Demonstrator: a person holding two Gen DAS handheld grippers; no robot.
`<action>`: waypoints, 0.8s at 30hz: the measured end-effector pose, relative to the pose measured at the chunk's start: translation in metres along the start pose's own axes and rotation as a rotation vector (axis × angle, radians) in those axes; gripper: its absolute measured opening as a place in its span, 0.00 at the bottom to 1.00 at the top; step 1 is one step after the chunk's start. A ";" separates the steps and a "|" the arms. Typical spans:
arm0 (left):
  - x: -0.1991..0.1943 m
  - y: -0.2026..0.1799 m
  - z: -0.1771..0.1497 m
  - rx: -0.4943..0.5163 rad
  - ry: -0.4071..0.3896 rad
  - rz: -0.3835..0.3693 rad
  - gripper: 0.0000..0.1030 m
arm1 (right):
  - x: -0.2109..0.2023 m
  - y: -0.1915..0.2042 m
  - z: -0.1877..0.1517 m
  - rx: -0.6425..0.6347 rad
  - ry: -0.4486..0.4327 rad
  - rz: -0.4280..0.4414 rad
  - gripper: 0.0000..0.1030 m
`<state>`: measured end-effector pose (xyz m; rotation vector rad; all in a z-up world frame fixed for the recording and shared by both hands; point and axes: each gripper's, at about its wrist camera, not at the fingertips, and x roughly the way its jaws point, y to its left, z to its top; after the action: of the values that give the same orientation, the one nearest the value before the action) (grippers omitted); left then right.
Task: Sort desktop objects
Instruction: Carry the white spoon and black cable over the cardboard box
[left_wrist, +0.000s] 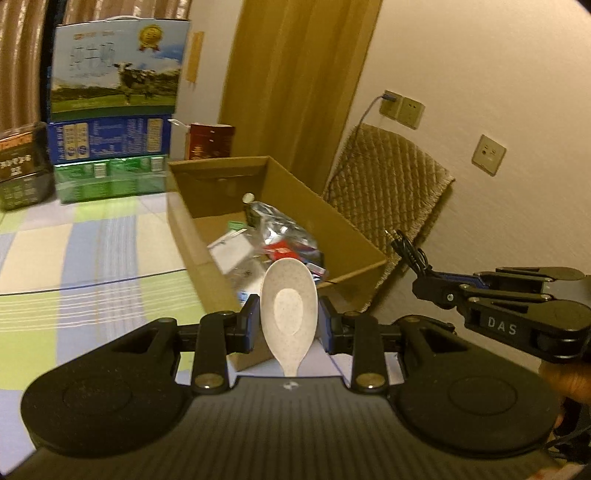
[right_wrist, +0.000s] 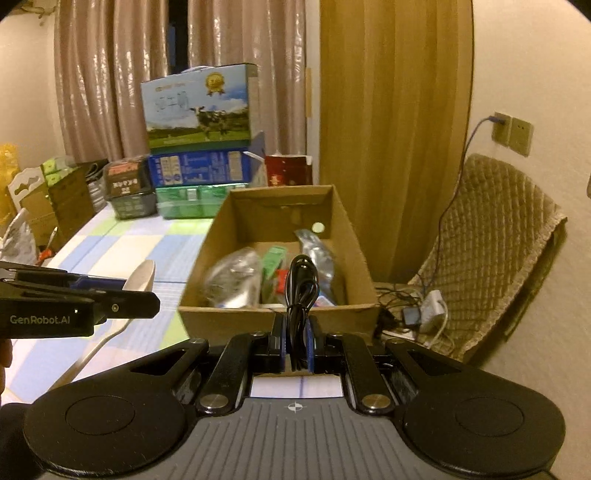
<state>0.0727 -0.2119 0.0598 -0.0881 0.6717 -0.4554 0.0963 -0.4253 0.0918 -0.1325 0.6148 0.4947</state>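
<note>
Your left gripper (left_wrist: 289, 320) has its two fingers clamped on the wide bowl of a speckled off-white plastic spoon (left_wrist: 288, 310) — bowl up, handle hanging down between the pads. Your right gripper (right_wrist: 296, 345) is pinched tight on a coiled black cable (right_wrist: 301, 291), the loop standing upright above the fingertips.

Straight ahead of both tools sits the open brown cardboard box (right_wrist: 207, 254), its near wall just past the cable in the right wrist view. Inside it you've got a crinkled silver foil pouch (left_wrist: 273, 225), a white card (left_wrist: 231, 251), a green packet (right_wrist: 273, 258) and something red (left_wrist: 282, 253), all jumbled together. From the left wrist view the spoon hangs in front of the box's near corner, and your right gripper shows off to the right with the cable's plug poking out beyond it.

The box rests on a checked tablecloth (left_wrist: 92, 251) in pale blue, green and white. Behind it — a stack of milk cartons (right_wrist: 199, 144), the top one printed with a cow. To the right, a quilted tan cloth (right_wrist: 495, 236) leans against the wall below a wall socket (right_wrist: 511, 131).
</note>
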 end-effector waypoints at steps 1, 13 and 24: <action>0.002 -0.003 0.001 0.001 0.002 -0.002 0.26 | 0.002 -0.003 0.000 0.002 0.003 0.001 0.07; 0.033 -0.022 0.029 0.021 0.006 0.004 0.26 | 0.032 -0.024 0.016 -0.015 0.032 0.024 0.07; 0.060 -0.009 0.053 0.002 0.010 0.024 0.26 | 0.060 -0.031 0.042 -0.041 0.047 0.040 0.07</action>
<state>0.1438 -0.2496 0.0686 -0.0755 0.6816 -0.4343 0.1756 -0.4172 0.0895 -0.1708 0.6545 0.5445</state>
